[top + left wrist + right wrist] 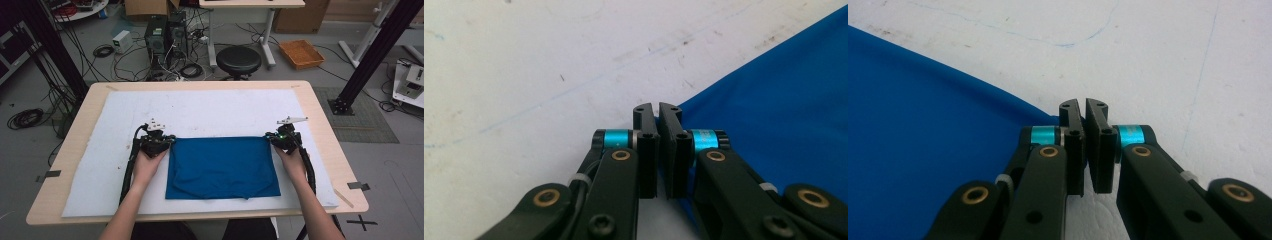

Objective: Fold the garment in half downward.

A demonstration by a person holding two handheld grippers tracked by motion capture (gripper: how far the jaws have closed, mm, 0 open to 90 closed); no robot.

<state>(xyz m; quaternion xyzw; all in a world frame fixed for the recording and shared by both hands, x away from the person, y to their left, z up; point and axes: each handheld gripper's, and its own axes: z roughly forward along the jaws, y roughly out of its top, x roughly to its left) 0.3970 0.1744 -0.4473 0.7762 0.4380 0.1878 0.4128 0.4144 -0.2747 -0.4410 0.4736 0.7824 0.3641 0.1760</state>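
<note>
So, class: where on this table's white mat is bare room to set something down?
The far strip of the mat, between the blue cloth and the mat's far edge, is bare. Narrower strips lie outside each hand. It is crowded at the cloth's far corners, where the left tool and right tool sit.

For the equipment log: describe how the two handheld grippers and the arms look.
Both the left gripper and the right gripper are black, with flat black jaws, turquoise sleeves at the pivots and brass-coloured rivets. Each carries a grey three-cornered plate on top and trails a black cable. The forearms are bare, no sleeves in sight.
</note>
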